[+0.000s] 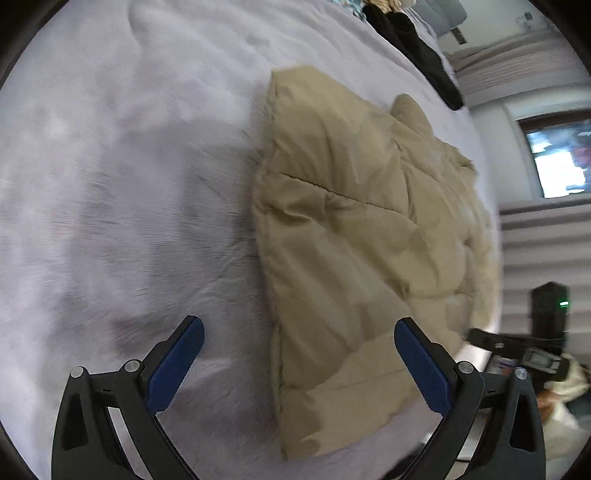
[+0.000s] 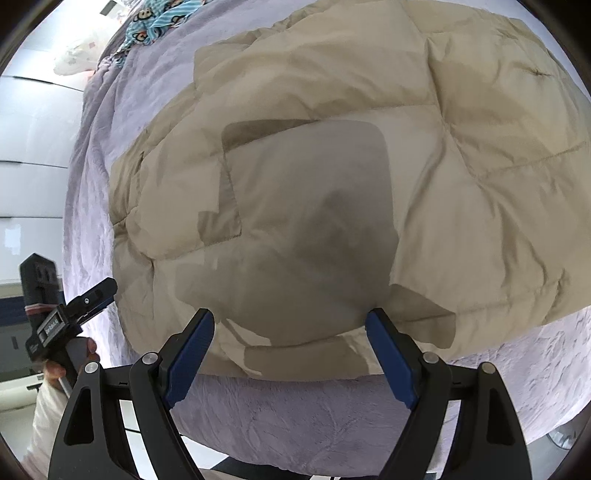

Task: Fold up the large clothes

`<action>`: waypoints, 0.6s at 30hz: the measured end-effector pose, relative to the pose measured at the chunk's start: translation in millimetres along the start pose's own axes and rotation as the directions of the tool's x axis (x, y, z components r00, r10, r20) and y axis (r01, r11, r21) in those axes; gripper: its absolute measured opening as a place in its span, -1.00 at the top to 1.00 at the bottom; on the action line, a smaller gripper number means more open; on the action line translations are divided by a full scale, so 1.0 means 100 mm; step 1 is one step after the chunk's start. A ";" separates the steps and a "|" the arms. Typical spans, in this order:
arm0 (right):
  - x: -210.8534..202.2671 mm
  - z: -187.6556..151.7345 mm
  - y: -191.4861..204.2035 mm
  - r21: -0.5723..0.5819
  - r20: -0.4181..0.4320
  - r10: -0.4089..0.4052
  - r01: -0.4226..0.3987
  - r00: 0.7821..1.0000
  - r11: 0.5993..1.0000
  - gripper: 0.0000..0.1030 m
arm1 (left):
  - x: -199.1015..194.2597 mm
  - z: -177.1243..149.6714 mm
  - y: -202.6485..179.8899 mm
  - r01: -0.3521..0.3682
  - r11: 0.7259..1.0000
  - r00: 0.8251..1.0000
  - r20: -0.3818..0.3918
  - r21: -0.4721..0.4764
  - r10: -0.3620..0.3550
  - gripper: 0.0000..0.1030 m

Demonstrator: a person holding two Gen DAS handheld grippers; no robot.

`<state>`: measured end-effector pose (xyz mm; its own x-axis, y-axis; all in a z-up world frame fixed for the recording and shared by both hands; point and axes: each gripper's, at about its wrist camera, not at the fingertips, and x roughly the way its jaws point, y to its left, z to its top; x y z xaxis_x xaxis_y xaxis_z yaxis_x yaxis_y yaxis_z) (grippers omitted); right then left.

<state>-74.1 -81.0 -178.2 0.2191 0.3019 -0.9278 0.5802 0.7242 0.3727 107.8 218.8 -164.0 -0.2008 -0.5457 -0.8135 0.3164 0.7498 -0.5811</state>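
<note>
The puffy quilted garment [image 2: 424,155] is plain beige-tan. The fuzzy plush bed cover [image 1: 122,177] beneath it is pale lavender. Both black two-finger grippers [image 1: 299,332] [image 2: 290,325] carry blue finger pads [image 1: 173,365]. A turquoise striped cartoon-print cloth [image 2: 159,26] and a black garment [image 1: 413,48] lie at the far edge.

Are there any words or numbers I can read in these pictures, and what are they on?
None can be read for sure.
The white label on the left gripper has printing too small and tilted to read.
The grey plate on the right gripper is too blurred.
The beige puffy jacket shows no writing.
</note>
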 end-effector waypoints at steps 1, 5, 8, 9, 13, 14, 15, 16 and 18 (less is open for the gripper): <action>0.01 0.01 0.00 0.003 -0.002 -0.003 0.003 1.000 1.000 -0.68 | 0.07 0.04 0.02 0.056 0.998 0.998 -0.021 -0.012 -0.057 -1.00; 0.04 0.00 -0.02 0.009 -0.008 -0.015 0.015 1.000 1.000 -0.69 | 0.32 0.21 -0.08 0.132 0.991 0.990 -0.055 0.006 -0.131 -1.00; 0.05 0.00 -0.01 0.009 -0.010 -0.024 0.024 1.000 1.000 -0.69 | 0.51 0.33 -0.26 0.173 0.984 0.982 -0.088 0.049 -0.168 -1.00; 0.05 0.00 -0.01 0.009 -0.011 -0.025 0.025 1.000 1.000 -0.69 | 0.56 0.35 -0.30 0.169 0.984 0.982 -0.098 0.056 -0.163 -1.00; 0.04 0.00 -0.01 0.013 -0.013 -0.023 0.023 1.000 1.000 -0.69 | 0.81 0.41 -0.45 0.096 0.986 0.985 -0.158 0.136 -0.074 -0.98; 0.03 0.00 0.00 0.014 -0.013 -0.020 0.020 1.000 1.000 -0.69 | 0.82 0.40 -0.50 0.080 0.983 0.986 -0.156 0.165 -0.054 -0.75; 0.03 0.00 0.02 0.015 -0.013 -0.015 0.015 1.000 1.000 -0.69 | 0.81 0.39 -0.52 0.079 0.980 0.987 -0.155 0.183 -0.050 -0.55; 0.00 -0.01 0.02 0.014 -0.013 -0.009 0.009 1.000 1.000 -0.69 | 0.79 0.40 -0.54 0.101 0.977 0.985 -0.160 0.187 -0.071 -0.07; -0.05 -0.01 0.03 0.006 -0.011 0.007 -0.007 1.000 1.000 -0.69 | 0.67 0.42 -0.54 0.167 0.977 0.978 -0.151 0.135 -0.147 0.39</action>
<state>-74.5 -79.6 -172.8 0.2145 0.3133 -0.9251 0.5832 0.7187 0.3786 116.3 125.8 -186.3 -0.3830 -0.5868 -0.7134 0.4008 0.5903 -0.7006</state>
